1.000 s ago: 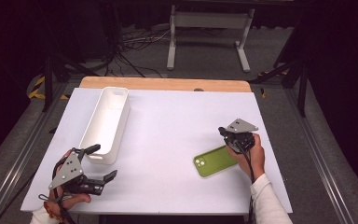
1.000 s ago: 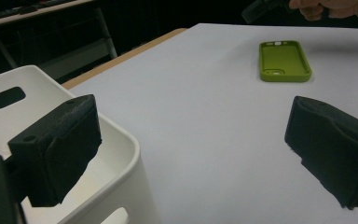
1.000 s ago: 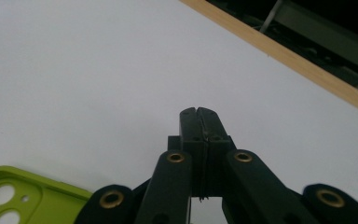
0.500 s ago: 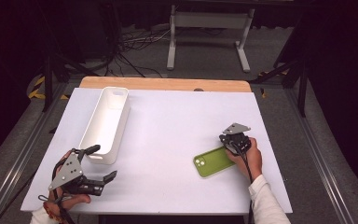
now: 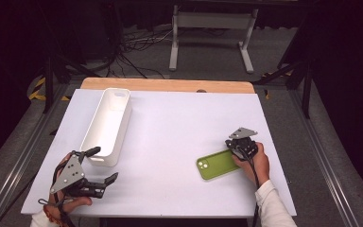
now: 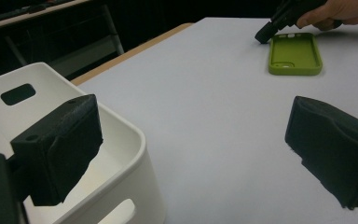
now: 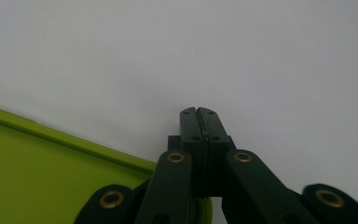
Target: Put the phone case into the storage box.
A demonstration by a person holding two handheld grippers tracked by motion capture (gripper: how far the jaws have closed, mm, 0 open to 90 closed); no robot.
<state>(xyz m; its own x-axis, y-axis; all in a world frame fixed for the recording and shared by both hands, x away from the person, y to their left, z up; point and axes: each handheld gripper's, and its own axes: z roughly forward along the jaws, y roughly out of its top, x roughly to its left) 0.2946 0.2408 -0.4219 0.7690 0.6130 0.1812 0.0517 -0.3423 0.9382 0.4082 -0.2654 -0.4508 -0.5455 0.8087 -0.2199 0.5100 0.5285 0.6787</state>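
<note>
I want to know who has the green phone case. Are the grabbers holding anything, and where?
Nothing is held. The right gripper has its jaws shut together, empty, at the edge of the green phone case. The left gripper is open and empty.

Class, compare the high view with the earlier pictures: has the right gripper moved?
Yes. The right gripper has come down toward the near side of the table, closing on the corner of the green phone case, which lies where it was.
</note>
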